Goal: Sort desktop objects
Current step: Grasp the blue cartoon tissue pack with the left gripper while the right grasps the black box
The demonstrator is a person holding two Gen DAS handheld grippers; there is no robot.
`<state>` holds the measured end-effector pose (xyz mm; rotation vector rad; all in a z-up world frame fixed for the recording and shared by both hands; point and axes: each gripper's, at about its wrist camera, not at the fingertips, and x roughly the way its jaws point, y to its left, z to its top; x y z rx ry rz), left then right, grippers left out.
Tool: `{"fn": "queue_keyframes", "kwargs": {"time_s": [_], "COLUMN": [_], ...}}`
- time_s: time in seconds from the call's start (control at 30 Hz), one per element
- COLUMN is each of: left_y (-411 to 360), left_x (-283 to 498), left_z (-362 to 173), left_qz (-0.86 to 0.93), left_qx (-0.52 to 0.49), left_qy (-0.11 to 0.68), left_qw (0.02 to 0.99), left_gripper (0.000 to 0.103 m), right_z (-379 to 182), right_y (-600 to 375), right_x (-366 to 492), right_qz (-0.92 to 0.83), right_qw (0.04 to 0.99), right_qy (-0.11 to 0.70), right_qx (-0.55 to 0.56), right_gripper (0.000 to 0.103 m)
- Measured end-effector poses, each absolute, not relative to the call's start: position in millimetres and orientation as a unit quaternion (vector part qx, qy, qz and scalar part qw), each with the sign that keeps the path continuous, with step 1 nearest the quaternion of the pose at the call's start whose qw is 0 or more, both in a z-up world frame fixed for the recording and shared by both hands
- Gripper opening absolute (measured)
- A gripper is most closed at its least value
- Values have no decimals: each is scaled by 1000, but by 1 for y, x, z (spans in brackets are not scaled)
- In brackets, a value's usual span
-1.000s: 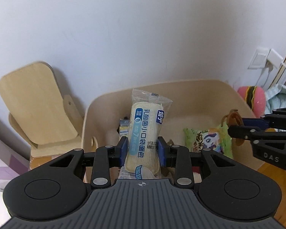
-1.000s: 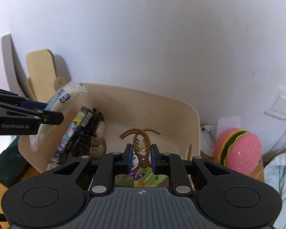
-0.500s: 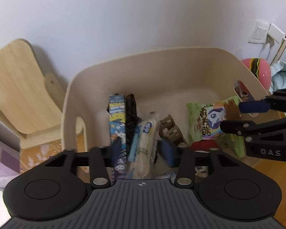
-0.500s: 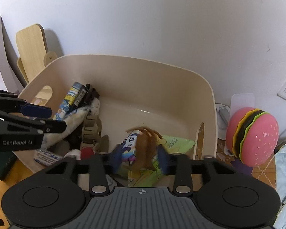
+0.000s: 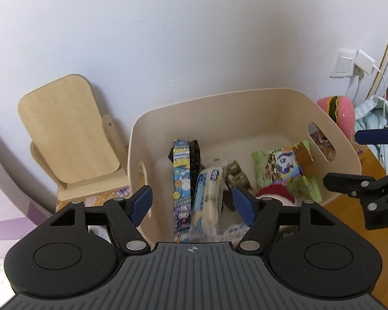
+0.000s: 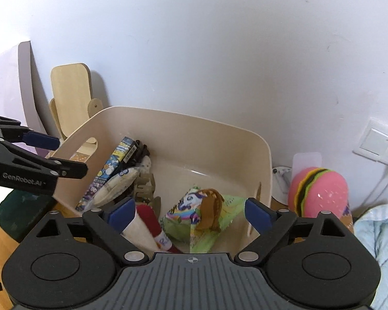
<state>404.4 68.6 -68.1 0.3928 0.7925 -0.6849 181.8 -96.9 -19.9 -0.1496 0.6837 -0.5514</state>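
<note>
A beige storage bin (image 5: 245, 108) (image 6: 219, 139) stands against the wall. In it lie a wrapped bread bun (image 5: 207, 196) (image 6: 116, 186), a blue comic-print box (image 5: 181, 180) (image 6: 113, 165), a green pony snack bag (image 5: 282, 170) (image 6: 209, 222) with a brown hair claw (image 6: 209, 206) (image 5: 302, 156) on it, and a red-capped tube (image 6: 150, 222). My left gripper (image 5: 194, 204) is open and empty above the bun. My right gripper (image 6: 188, 211) is open and empty above the snack bag and claw.
A wooden stand (image 5: 64, 129) (image 6: 69, 95) leans on the wall left of the bin. A pink burger toy (image 6: 318, 193) (image 5: 338, 108) and light blue cloth (image 6: 375, 245) sit to the right. A wall socket with a white cable (image 5: 349, 64) is at the right.
My left gripper opened and let the bread bun fall into the bin. My right gripper opened and dropped the brown hair claw onto the green snack bag. Both have drawn back.
</note>
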Motion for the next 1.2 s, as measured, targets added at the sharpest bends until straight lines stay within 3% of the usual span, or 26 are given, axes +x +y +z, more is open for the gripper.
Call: {"fn": "queue_keyframes", "kwargs": {"time_s": [0.13,0.73,1.2], "left_y": [84,122,106], "left_x": [388,338,338], "left_z": [-73,-157,-170], "left_qz": [-328,-342,-362], "left_qx": [195,246,258], "left_qy": [385,483,484], "left_qw": [840,768,754], "left_gripper": [71,71,72], "right_z": [-29,-98,-127], "right_y": [-87,-99,-107], "right_x": [162,123,135], "right_qz": [-274,-262,-249], "right_qw": [900,858,841], "right_qy": [331,431,460], "right_qx": [-78,-100,-135], "right_gripper": [98,98,98]}}
